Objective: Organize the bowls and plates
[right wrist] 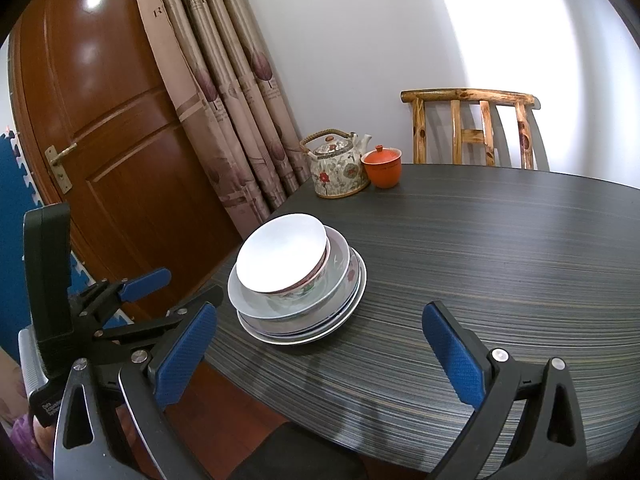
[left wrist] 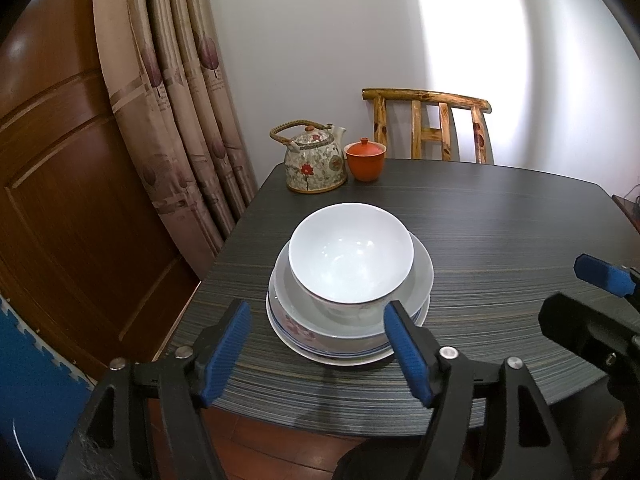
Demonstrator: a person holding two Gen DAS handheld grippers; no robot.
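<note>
Now bowl (left wrist: 351, 254) upright, mouth up, atop plates (left wrist: 332, 344).

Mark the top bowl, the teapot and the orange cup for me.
top bowl (left wrist: 348, 254), left wrist view, white inside.
teapot (left wrist: 316, 168), left wrist view, flowered belly.
orange cup (right wrist: 383, 172), right wrist view, front wall.

White bowl (left wrist: 351, 254), floral teapot (left wrist: 314, 162), orange lidded cup (left wrist: 365, 160), dark striped table (left wrist: 500, 232).

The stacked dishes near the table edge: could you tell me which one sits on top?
The plain white bowl sits on top, the deepest and narrowest piece. Below it lie a wider shallow bowl, then flat plates with floral and blue-rimmed edges.
</note>
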